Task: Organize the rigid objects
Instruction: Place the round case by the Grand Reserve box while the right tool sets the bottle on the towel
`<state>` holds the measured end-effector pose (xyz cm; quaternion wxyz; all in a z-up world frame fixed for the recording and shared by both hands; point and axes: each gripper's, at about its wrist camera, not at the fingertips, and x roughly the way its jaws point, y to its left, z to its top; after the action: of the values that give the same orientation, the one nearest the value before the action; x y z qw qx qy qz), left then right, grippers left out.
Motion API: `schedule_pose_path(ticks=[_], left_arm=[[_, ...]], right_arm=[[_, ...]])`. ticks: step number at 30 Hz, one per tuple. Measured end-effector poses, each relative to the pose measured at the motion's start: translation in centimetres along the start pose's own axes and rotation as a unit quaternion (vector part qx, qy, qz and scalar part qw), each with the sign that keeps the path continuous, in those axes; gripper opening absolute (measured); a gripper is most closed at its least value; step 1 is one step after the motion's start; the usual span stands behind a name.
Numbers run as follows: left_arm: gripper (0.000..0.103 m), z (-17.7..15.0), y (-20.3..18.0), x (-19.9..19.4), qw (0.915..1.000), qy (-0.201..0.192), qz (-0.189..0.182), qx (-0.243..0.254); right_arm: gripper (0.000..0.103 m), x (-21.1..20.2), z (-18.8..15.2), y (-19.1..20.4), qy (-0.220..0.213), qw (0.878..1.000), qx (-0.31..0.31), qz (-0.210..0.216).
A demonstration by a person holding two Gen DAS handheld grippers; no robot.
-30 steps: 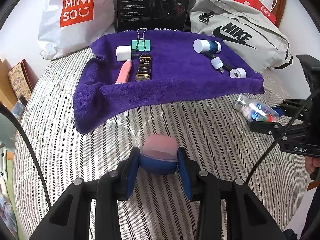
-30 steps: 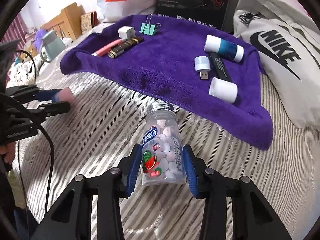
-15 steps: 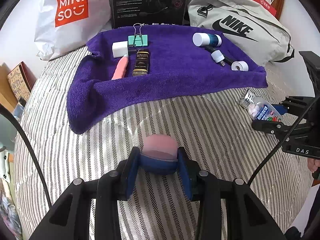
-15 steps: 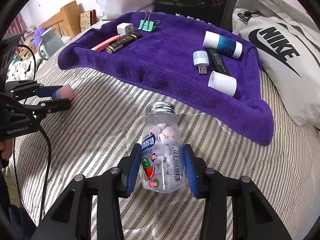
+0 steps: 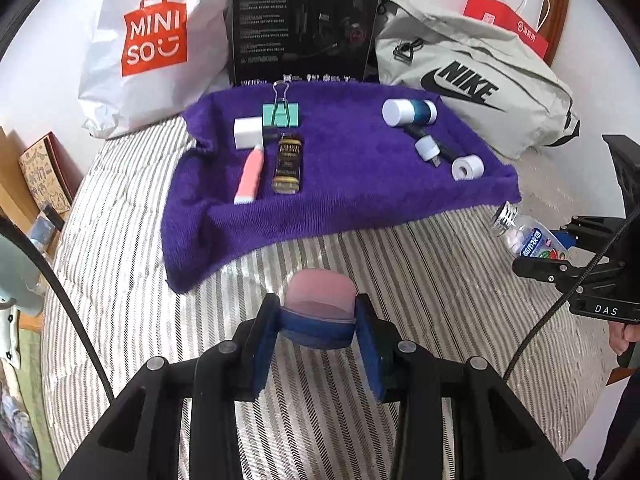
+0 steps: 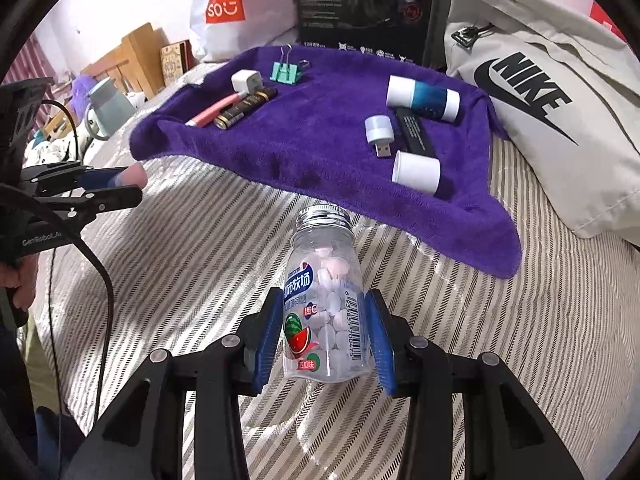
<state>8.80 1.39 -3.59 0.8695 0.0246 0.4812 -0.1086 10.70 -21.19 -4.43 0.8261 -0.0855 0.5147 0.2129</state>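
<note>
My left gripper (image 5: 318, 336) is shut on a pink-and-blue eraser (image 5: 320, 300), held above the striped bedspread just short of the purple towel (image 5: 352, 184). My right gripper (image 6: 324, 344) is shut on a clear candy bottle (image 6: 326, 292) with a silver cap, held off the bed near the towel's right corner; the candy bottle (image 5: 528, 236) also shows in the left wrist view. On the towel lie a white charger (image 5: 247, 133), a green binder clip (image 5: 281, 114), a pink tube (image 5: 250, 176), a dark battery pack (image 5: 287, 164), a white-and-blue cylinder (image 5: 408, 111), a USB light (image 5: 427, 148) and a white roll (image 5: 467, 167).
Behind the towel stand a Miniso bag (image 5: 152, 40), a black box (image 5: 304, 20) and a grey Nike bag (image 5: 472, 88). A red bag (image 5: 504, 24) sits further back. Wooden items and a teal kettle (image 6: 108, 108) lie off the bed's left side. A hand (image 6: 20, 280) holds the left tool.
Both grippers have risen and drawn back a little from the towel. The candy bottle has tilted more upright in the right gripper. Both grips are unchanged.
</note>
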Motion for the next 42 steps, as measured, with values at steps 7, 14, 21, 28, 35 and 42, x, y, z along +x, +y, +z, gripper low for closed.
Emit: schedule_pose_path(ticks=[7, 14, 21, 28, 35, 42], left_arm=[[0.036, 1.8, 0.1, -0.8, 0.9999, -0.012, 0.010, 0.007], [0.036, 3.2, 0.4, -0.9, 0.9997, -0.018, 0.013, 0.007], [0.036, 3.8, 2.1, -0.4, 0.9997, -0.015, 0.018, -0.006], [0.036, 4.5, 3.6, 0.4, 0.9996, -0.010, 0.023, -0.013], [0.036, 5.2, 4.0, 1.2, 0.9998, -0.008, 0.016, -0.013], [0.036, 6.0, 3.9, 1.9, 0.9999, -0.008, 0.009, -0.011]], right_arm=[[0.041, -1.7, 1.4, -0.3, -0.018, 1.000, -0.005, 0.009], [0.041, -2.4, 4.9, -0.5, -0.037, 0.999, -0.014, 0.021], [0.041, 1.5, 9.5, -0.7, -0.019, 0.999, -0.030, 0.022], [0.041, 6.6, 12.2, -1.0, 0.015, 0.999, -0.022, 0.025], [0.041, 8.7, 12.3, -0.9, 0.031, 0.999, -0.026, 0.013], [0.041, 9.0, 12.5, -0.9, 0.033, 0.999, -0.039, 0.005]])
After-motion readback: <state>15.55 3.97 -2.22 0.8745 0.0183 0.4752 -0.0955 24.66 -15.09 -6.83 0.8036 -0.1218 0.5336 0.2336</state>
